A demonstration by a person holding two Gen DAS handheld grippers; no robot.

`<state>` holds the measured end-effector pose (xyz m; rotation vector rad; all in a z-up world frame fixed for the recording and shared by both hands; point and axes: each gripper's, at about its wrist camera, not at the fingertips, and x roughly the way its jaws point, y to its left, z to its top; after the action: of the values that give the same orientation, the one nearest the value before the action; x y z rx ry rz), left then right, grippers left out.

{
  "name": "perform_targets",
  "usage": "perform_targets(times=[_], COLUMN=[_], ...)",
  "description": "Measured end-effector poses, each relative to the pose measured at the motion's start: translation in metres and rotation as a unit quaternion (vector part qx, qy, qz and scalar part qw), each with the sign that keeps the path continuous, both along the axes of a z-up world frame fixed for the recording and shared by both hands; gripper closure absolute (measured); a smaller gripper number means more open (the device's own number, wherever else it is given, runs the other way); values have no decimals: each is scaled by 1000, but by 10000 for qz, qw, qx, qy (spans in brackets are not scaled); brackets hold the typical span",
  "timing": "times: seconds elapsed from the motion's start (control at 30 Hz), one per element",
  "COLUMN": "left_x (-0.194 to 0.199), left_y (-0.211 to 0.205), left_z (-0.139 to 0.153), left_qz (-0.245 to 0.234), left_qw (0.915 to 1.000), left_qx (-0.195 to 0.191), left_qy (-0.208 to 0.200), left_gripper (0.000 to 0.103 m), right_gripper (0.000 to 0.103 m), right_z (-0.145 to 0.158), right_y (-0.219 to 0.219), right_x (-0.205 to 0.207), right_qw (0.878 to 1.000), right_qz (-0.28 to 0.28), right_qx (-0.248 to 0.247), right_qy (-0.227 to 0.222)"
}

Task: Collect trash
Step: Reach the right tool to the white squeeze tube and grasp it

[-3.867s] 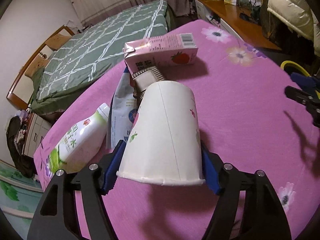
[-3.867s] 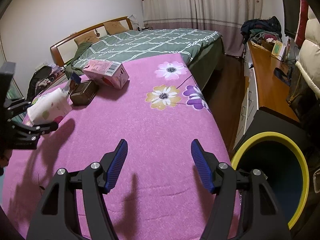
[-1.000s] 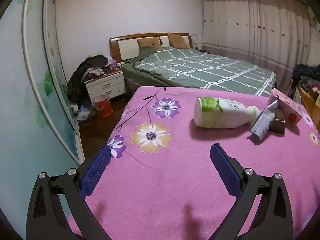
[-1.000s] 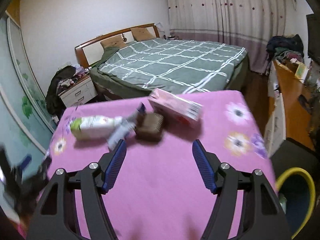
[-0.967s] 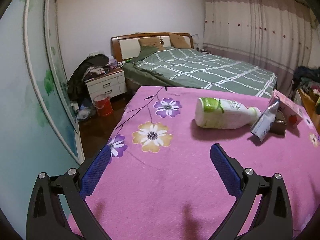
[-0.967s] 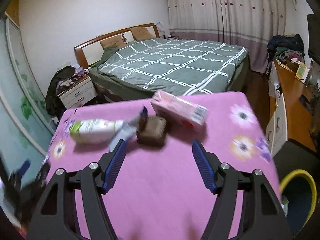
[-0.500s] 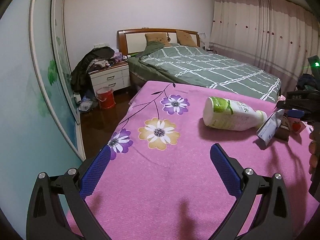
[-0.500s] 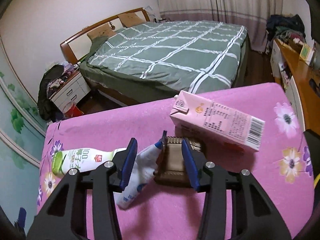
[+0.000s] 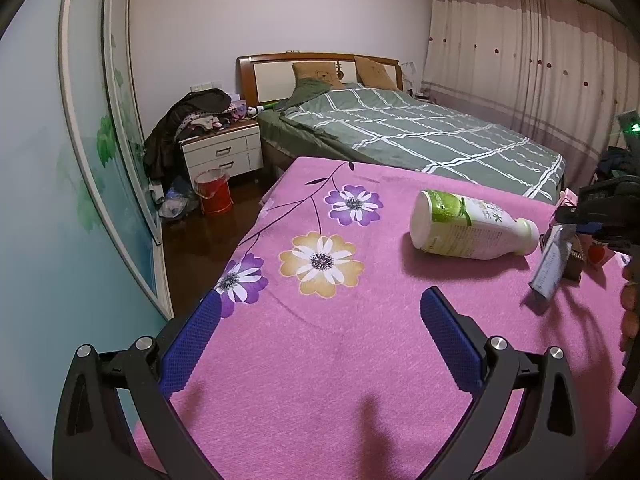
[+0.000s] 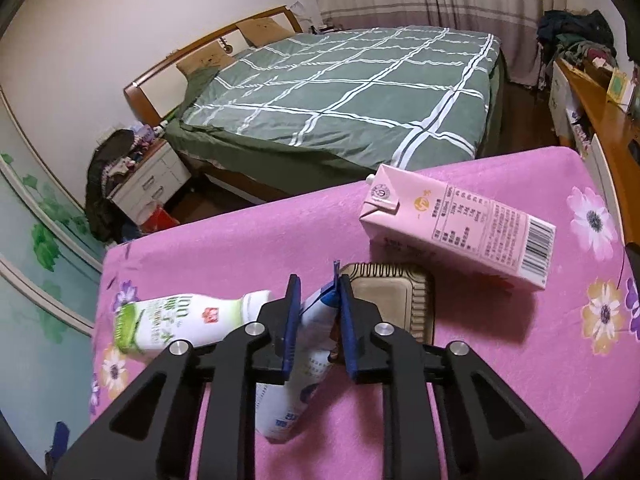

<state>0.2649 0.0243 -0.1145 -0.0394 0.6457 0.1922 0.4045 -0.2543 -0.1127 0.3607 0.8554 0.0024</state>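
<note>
On the pink flowered tablecloth (image 9: 320,380) lie a white and green bottle (image 9: 468,232) on its side, a white and blue pouch (image 10: 280,408), a brown ribbed tray (image 10: 396,296) and a pink milk carton (image 10: 460,232). My right gripper (image 10: 319,284) is closing, and its blue pads press on the upper end of the pouch. The pouch leans between the bottle's neck and the tray. The left wrist view shows that gripper (image 9: 576,224) at the right edge over the pouch (image 9: 550,268). My left gripper (image 9: 320,300) hangs open above bare cloth, nothing between its fingers.
A green checked bed (image 10: 340,100) lies beyond the table's far edge. Left of the bed stand a white nightstand (image 9: 220,152) and a red bucket (image 9: 214,192) on the dark floor. A wooden desk (image 10: 600,108) runs along the right. A hand (image 9: 630,304) shows at the right edge.
My right gripper came forward and down onto the pile, and its jaws narrowed from wide open onto the pouch. It entered the left wrist view at the right. The left gripper stayed put.
</note>
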Motion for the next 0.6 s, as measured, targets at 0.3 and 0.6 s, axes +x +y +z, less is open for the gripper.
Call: perform_targets(times=[0.3,0.6], left_x=[1,-1], left_y=[-1,-4], left_z=[0,0], left_qz=[-16,-54], left_qw=[10000,10000], left_qx=[21,76], left_qy=[10,-21], left_gripper=[5,5], right_gripper=[85,85], right_z=[40,63], right_y=[-5,-57], right_x=[-70,-180], right_qw=[9980,9924], right_qz=[215,-119], right_qx=[-66,-455], right_qy=[-595,-1139])
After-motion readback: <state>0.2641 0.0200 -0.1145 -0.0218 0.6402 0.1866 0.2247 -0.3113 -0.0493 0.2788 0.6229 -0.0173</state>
